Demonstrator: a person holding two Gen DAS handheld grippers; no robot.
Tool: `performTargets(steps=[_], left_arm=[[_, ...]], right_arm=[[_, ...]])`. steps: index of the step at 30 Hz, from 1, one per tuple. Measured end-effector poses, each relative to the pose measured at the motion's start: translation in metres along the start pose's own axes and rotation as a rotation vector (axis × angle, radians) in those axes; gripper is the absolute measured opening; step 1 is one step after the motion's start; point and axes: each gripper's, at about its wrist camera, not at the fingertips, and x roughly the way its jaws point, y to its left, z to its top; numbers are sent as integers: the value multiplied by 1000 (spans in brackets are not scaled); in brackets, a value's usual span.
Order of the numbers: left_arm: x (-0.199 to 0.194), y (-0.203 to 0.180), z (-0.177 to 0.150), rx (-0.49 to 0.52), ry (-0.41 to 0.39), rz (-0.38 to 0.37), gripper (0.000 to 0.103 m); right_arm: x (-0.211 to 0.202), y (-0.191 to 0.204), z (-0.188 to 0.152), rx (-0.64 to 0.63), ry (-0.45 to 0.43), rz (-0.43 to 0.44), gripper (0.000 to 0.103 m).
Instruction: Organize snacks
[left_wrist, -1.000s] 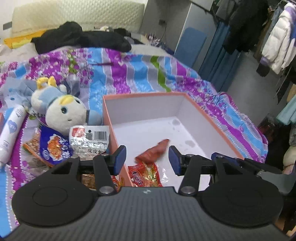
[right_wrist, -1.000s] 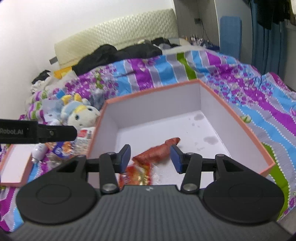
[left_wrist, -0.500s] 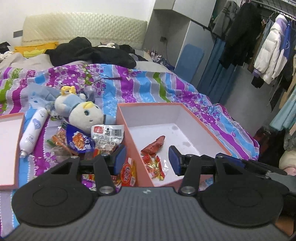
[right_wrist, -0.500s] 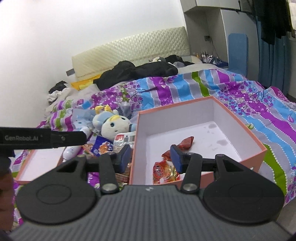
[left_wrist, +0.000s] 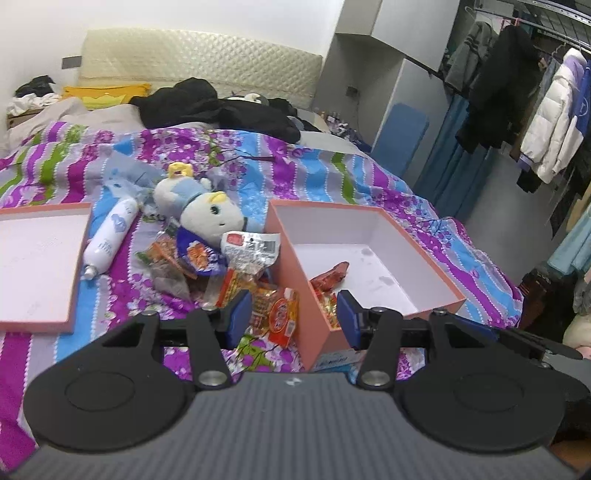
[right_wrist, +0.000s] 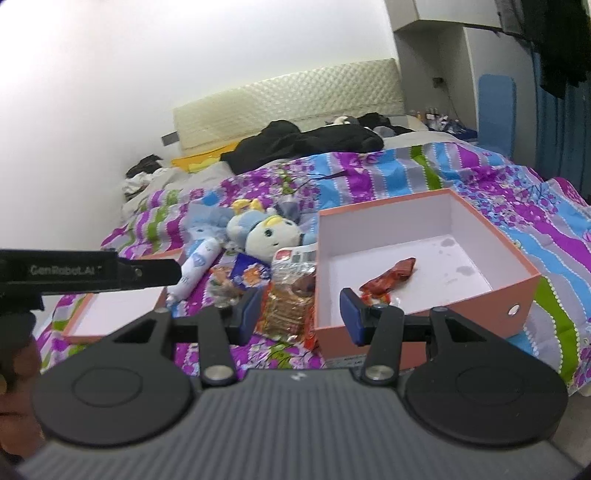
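Note:
A salmon-pink box (left_wrist: 325, 205) (right_wrist: 388, 202) with a white inside sits on the striped bedspread. A red snack packet (left_wrist: 331, 275) (right_wrist: 390, 276) lies in it, with more wrappers at its near corner. A heap of loose snack packets (left_wrist: 207, 258) (right_wrist: 288, 291) lies just left of the box. My left gripper (left_wrist: 294, 319) hovers open over the box's near left corner, holding nothing. My right gripper (right_wrist: 300, 314) is open too, empty, above the same corner and the heap.
The box lid (left_wrist: 37, 258) (right_wrist: 110, 314) lies upside down at the left. A plush toy (left_wrist: 207, 214) (right_wrist: 271, 236) and a white bottle (left_wrist: 110, 236) (right_wrist: 197, 267) lie behind the heap. Dark clothes are piled near the headboard. Coats hang at the right.
Both grippers have drawn back and upward from the box, so it looks smaller and farther off. The snack heap and the lid have come into view. The red packet stays in the box.

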Motion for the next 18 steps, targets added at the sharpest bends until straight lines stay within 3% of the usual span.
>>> performTargets(steps=[10, 18], left_arm=[[-32, 21, -33, -37, 8, 56, 56], [-24, 38, -59, -72, 63, 59, 56]], right_arm=[[-11, 24, -27, -60, 41, 41, 50], [-9, 34, -41, -87, 89, 48, 50]])
